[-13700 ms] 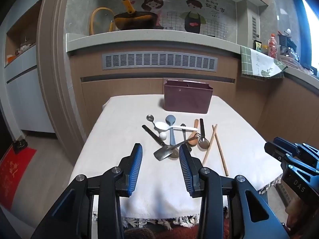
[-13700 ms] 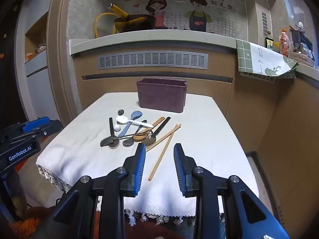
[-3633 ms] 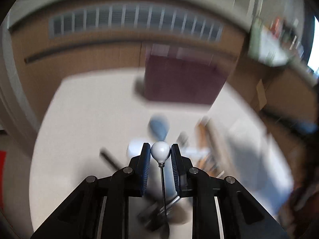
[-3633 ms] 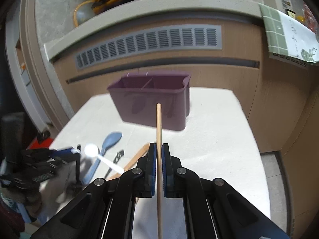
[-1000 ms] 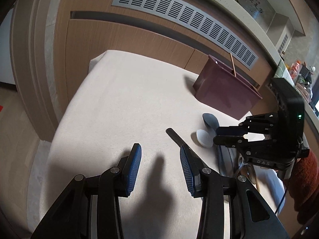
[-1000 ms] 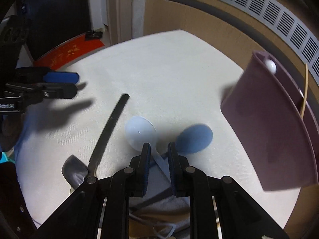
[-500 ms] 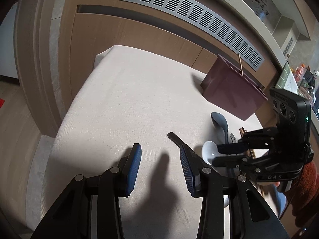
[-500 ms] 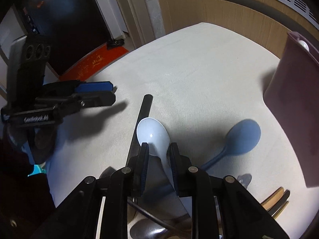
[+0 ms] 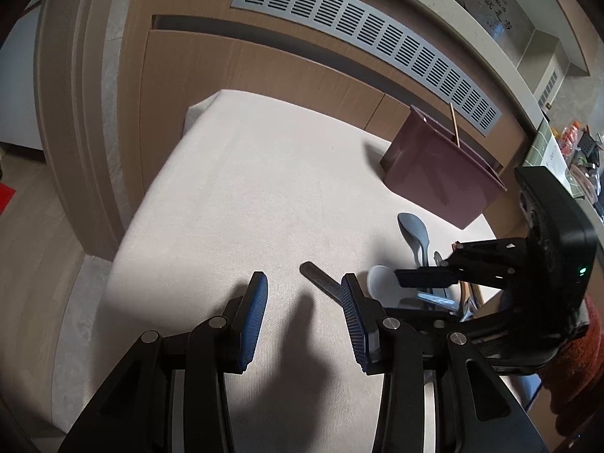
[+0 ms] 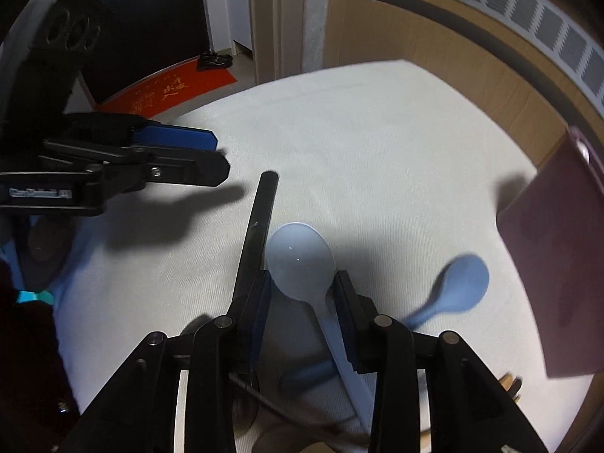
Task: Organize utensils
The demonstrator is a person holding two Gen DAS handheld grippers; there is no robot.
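White-clothed table [image 9: 241, 196], bare cloth along left and near edges. Left gripper [image 9: 305, 315]: wide, holding nothing. Right gripper [image 10: 302, 294]: jaws part-open astride white spoon [image 10: 302, 260]; whether they grip it, unclear. Purple caddy [image 9: 438, 173] at far right edge. Beyond: wood-panelled counter, vent grille [image 9: 362, 41].

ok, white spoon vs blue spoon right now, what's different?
The white spoon sits between the fingers of the right claw, which are open around its neck; the blue spoon lies off to the side, away from the claw. The white spoon's bowl is paler and looks bigger in the right wrist view, though it is nearer the camera. Its handle crosses over the blue spoon's handle. Both lie on the white cloth, bowls pointing away from the camera.
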